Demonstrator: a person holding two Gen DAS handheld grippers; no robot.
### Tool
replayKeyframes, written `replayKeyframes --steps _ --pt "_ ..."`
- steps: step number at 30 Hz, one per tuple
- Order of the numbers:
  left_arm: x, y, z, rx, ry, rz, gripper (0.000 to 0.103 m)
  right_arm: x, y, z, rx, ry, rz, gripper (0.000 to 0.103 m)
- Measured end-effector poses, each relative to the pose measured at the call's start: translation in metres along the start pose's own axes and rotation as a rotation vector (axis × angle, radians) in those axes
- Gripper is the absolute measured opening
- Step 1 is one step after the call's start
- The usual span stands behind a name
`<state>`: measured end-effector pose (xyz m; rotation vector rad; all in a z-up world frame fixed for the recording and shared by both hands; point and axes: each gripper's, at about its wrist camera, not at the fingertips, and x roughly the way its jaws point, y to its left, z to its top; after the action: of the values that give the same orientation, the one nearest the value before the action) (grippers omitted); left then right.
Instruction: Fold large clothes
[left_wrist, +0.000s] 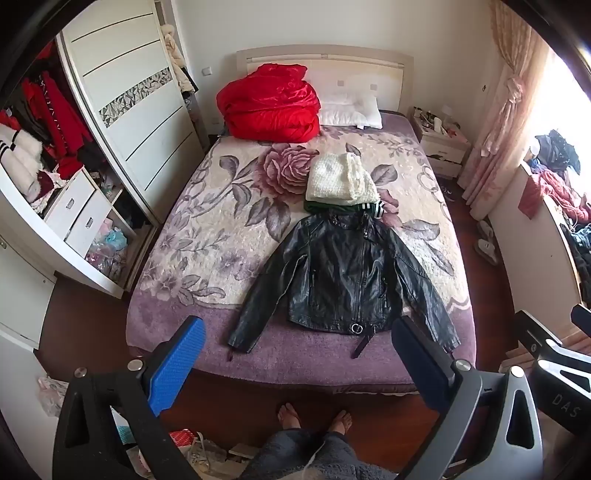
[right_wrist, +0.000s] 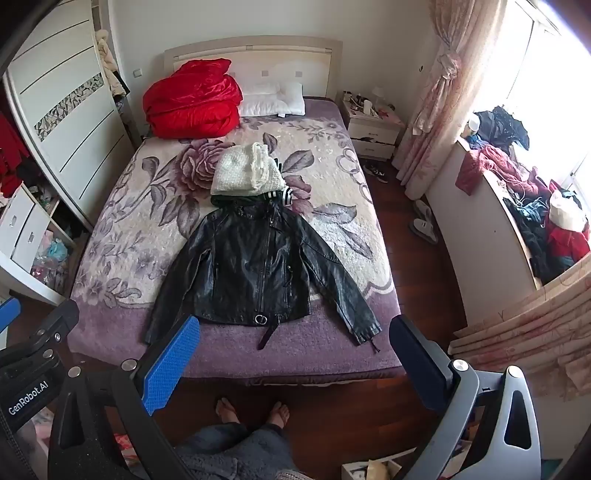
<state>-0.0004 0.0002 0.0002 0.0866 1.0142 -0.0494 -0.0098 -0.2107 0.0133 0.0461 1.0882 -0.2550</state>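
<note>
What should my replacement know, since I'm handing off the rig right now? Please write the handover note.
Left gripper: open, empty, held above the foot of the bed.
Right gripper: open, empty, likewise short of the bed.
Black leather jacket: spread flat, front up, zipped, both sleeves splayed outward, hem toward you.
Done: a folded white knit sits on a folded green garment just beyond the jacket's collar.
Left: fold the jacket, probably sleeves in first, then add it to the stack.
Red quilt and pillows sit at the headboard.
</note>
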Motion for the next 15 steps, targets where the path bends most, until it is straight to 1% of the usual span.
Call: replayKeyframes --steps 8,10,15 --pt "-0.002 -0.009 0.004 0.003 -0.001 0.003 0.103 -0.003 0.002 -0.001 -0.002 -0.001 -0.002 0.103" --pt "-0.003 -0.009 0.004 0.001 -0.005 -0.001 0.103 -0.011 0.004 0.002 -0.002 -0.010 -0.003 0.103" --pt "-0.002 -0.008 0.005 -0.002 -0.010 0.000 0.103 -0.011 0.010 0.004 0.002 -0.011 -0.004 0.103"
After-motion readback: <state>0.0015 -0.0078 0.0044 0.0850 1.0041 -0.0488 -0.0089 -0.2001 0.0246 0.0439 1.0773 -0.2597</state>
